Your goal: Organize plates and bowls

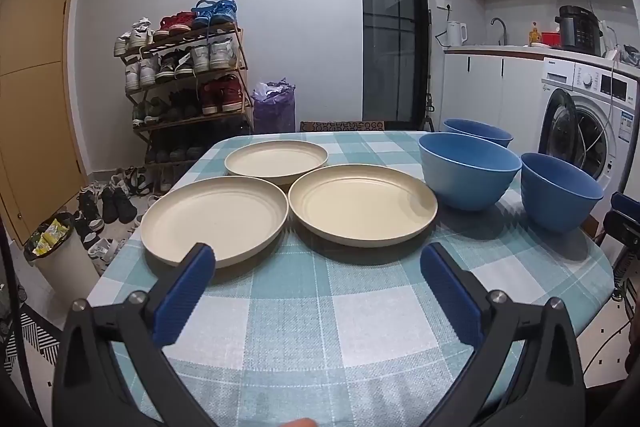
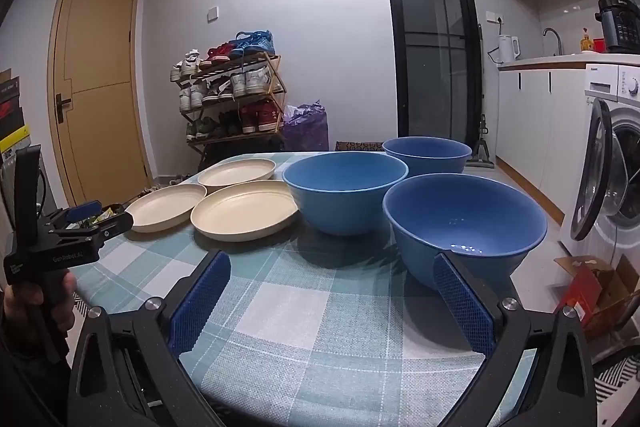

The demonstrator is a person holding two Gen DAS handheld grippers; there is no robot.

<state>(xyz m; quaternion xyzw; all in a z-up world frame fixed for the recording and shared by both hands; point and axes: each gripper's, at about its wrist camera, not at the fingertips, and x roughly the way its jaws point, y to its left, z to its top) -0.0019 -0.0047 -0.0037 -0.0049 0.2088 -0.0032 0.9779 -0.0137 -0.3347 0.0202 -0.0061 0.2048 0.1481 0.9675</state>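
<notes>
Three cream plates lie separately on the checked tablecloth [image 1: 320,307]: a near left plate [image 1: 214,217], a near right plate [image 1: 362,207] and a far plate [image 1: 276,159]. Three blue bowls stand to their right: a middle bowl [image 1: 468,169], a far bowl [image 1: 478,131] and a near right bowl [image 1: 560,191]. My left gripper [image 1: 318,255] hovers open over the cloth just short of the near plates, holding nothing. My right gripper [image 2: 330,263] is open and empty too, its right finger close beside the nearest bowl [image 2: 464,223]. The other bowls [image 2: 344,189] [image 2: 426,153] and the plates [image 2: 244,209] lie beyond.
The table [image 2: 320,327] is small, with its edge just right of the bowls. A washing machine [image 1: 592,119] with its door open stands to the right, a shoe rack [image 1: 188,79] behind, a bin [image 1: 60,251] at the left. A hand holds the left gripper's handle [image 2: 52,251] at the left edge.
</notes>
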